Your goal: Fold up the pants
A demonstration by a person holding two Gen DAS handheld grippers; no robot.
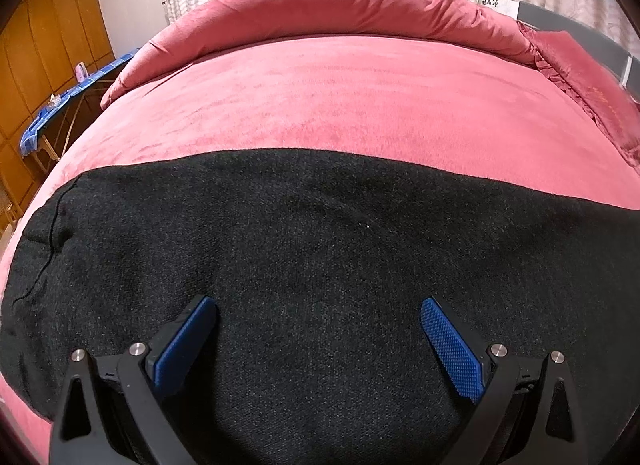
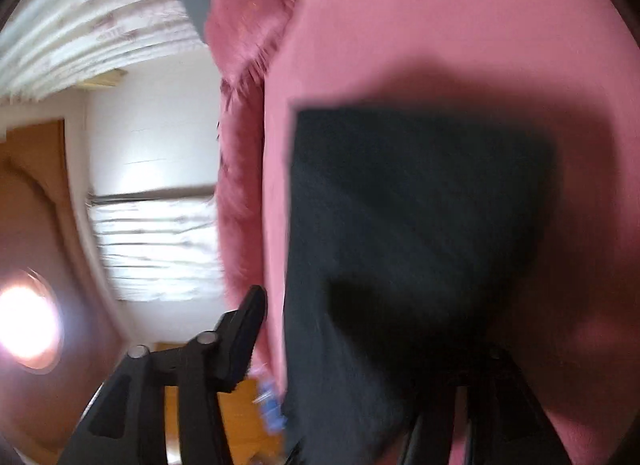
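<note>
The left gripper [image 1: 318, 319] hangs just above the pants [image 1: 320, 265], its blue pads [image 1: 452, 349] spread wide with nothing between them. Under it the black cloth lies flat and smooth across the near part of the bed [image 1: 340, 97], a seam running down its left end.

The right gripper [image 2: 360, 345] has its fingers apart. One dark finger [image 2: 244, 329] shows at the left; the other is lost in blur and shadow, and I cannot tell whether any cloth sits between them. In its view the pants [image 2: 400, 205] form a neat dark rectangle with square corners on the pink bedcover [image 2: 440, 25], near the frilled pillow [image 2: 248, 25].

Judging by that tidy shape, at least one fold looks done. What probably remains is a last fold to shorten the rectangle, or only a smoothing pass.
</note>
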